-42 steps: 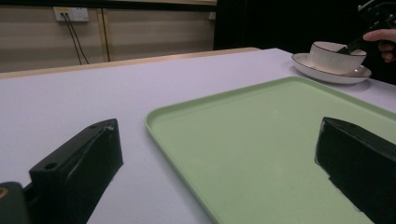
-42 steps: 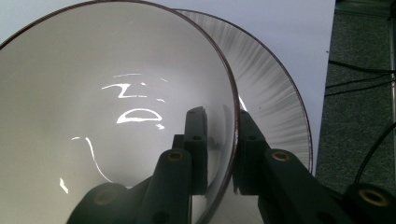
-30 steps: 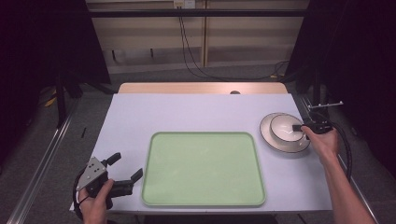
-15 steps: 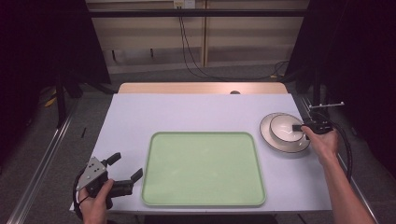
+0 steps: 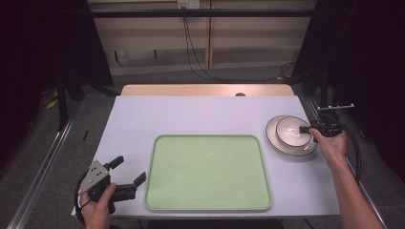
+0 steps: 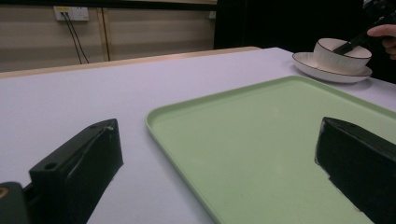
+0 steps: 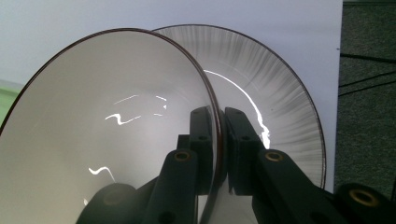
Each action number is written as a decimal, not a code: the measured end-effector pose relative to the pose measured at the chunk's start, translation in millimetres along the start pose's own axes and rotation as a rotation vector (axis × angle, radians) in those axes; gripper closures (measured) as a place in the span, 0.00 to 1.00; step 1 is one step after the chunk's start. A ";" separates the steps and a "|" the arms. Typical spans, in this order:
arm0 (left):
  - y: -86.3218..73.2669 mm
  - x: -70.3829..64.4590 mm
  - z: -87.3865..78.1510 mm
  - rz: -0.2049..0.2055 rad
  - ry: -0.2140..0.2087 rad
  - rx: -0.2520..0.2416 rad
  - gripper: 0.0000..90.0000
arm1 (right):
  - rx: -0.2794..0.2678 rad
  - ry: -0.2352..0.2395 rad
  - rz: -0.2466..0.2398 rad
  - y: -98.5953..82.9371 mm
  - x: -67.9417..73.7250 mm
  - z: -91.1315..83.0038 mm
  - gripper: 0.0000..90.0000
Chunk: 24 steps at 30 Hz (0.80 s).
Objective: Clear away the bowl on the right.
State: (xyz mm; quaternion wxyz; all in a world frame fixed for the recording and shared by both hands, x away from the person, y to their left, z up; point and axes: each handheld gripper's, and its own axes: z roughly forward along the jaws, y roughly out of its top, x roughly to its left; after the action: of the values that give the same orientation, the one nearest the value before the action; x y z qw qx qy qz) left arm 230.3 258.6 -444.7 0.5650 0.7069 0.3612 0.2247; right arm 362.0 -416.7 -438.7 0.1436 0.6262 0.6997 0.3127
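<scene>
Near the person, at the near left corner of the white table, sits the left gripper. A hand holds it low over the table top. Its two black jaws are spread wide apart with nothing between them. In the left gripper view one jaw is over the bare table and the other jaw is over the near left part of the green tray.

The green tray lies flat in the middle of the table, on the near side. It is just to the right of the left gripper.

Farther away, on the right side of the table, is a white bowl with a dark rim. It sits on a white plate that also has a dark rim. The bowl and plate are a little apart from the far right corner of the tray.

The right gripper is at the right edge of the bowl, held by the other hand. In the right gripper view its jaws are pinched on the bowl's rim, one jaw inside the bowl and one outside. The plate shows behind the bowl.
</scene>
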 end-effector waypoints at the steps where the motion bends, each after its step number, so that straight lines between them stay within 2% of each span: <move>1: 0.0 0.0 0.0 0.001 0.001 0.000 0.01 | 0.000 0.001 0.010 -0.1 1.0 -0.9 0.92; 4: 0.1 -0.3 0.1 0.000 -0.003 -0.002 0.01 | -0.010 0.004 -0.002 -0.3 -1.9 -1.8 0.92; 13: 0.0 -0.2 0.1 0.003 -0.003 0.000 0.01 | -0.034 0.021 0.020 1.5 -1.4 -7.5 0.92; 18: 0.2 -0.3 0.1 0.004 -0.005 0.001 0.01 | -0.043 0.038 0.012 2.0 -2.9 -10.5 0.92; 24: 0.1 -0.3 -0.5 0.001 -0.003 -0.004 0.01 | -0.057 0.035 0.012 2.9 -3.2 -15.6 0.92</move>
State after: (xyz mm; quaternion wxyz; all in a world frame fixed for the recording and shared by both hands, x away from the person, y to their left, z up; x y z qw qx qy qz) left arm 229.8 258.6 -444.4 0.5670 0.7063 0.3594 0.2248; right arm 355.6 -423.7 -425.6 0.1472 0.6206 0.6890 0.3443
